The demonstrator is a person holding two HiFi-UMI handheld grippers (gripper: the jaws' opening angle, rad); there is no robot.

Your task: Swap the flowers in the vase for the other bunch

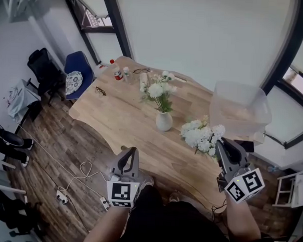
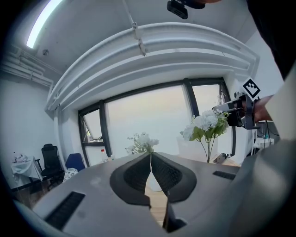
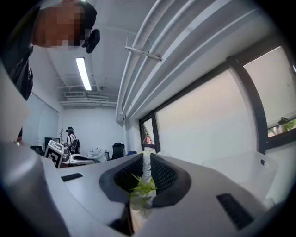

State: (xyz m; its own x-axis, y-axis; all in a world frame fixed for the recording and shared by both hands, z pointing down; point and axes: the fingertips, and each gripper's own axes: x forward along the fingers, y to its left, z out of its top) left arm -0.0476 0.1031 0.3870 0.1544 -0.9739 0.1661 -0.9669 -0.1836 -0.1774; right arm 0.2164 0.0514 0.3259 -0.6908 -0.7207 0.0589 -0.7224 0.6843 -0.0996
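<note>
left gripper (image 1: pixel 129 153) closed, empty | right gripper (image 1: pixel 224 146) clamped on white flower bunch (image 1: pixel 203 136) stems | risk: bunch slipping (thin stems), or white vase (image 1: pixel 164 121) tipping while clearing its flowers (image 1: pixel 158 89)

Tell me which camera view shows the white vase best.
The head view: the vase stands whole on the table, flowers in it. The left gripper view shows only a sliver of it past the shut jaws. The right gripper view does not show it.
</note>
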